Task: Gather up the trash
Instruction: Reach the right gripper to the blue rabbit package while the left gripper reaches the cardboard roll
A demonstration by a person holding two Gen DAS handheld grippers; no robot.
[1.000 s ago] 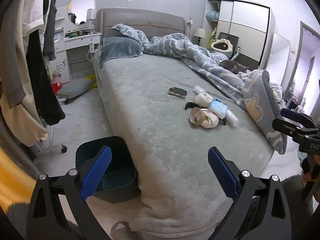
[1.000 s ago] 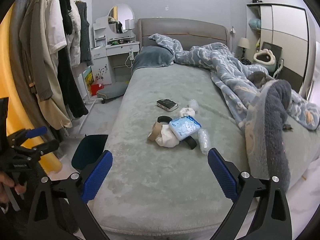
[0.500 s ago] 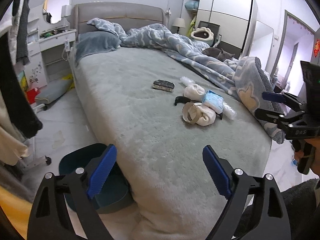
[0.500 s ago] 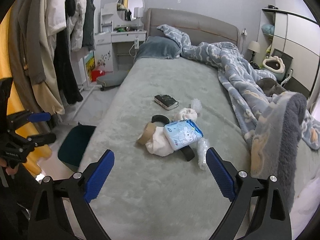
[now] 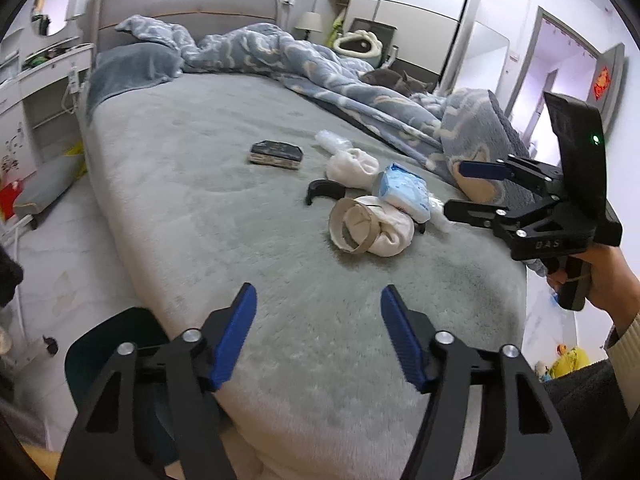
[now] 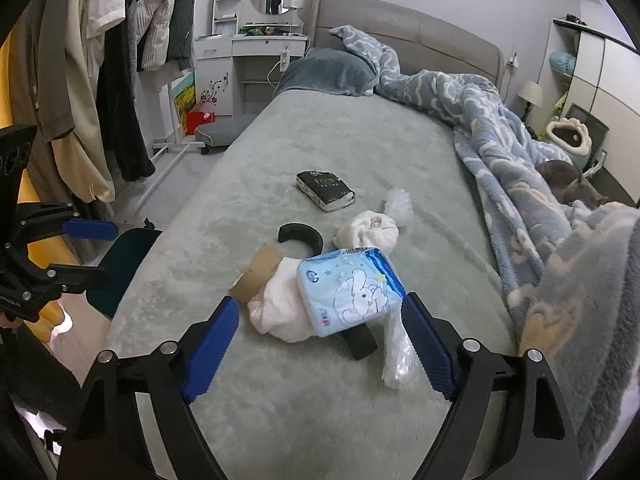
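Both grippers have just been narrowing, nothing between their fingers. Bring your right gripper down over the blue tissue pack in the litter pile mid-bed; pinch its sides squarely, then carry it to the dark bin under your left gripper.

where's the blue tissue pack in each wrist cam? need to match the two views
Left wrist: blue tissue pack sits right of centre, on the pile's right side, leaning on the cardboard roll.
Right wrist: blue tissue pack lies just below centre, between the right tool's open fingers, its rabbit print facing the camera.
Shared landmark: the black box on the bed, beyond the pile in both views.
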